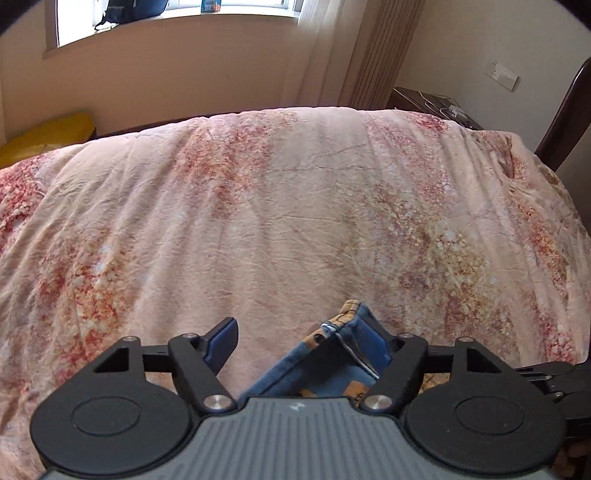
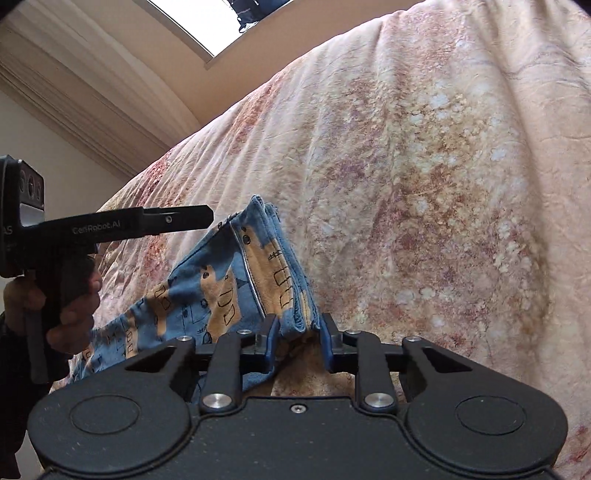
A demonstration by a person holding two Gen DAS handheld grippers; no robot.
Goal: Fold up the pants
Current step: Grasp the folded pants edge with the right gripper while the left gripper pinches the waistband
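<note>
The pants are blue with tan patches and black drawings, and they lie folded in a strip on the floral bedspread. My right gripper has its jaws narrow, and both pads press on the thick folded edge of the pants. In the left wrist view a corner of the pants rests against the right finger. My left gripper stands wide open around that corner, its left pad well clear of the cloth. The right wrist view shows a hand holding the left gripper from the side.
The bedspread covers the whole bed. Past its far edge are a wall with a window and a curtain. A dark nightstand and a dark headboard stand at the far right. A yellow item lies at the far left.
</note>
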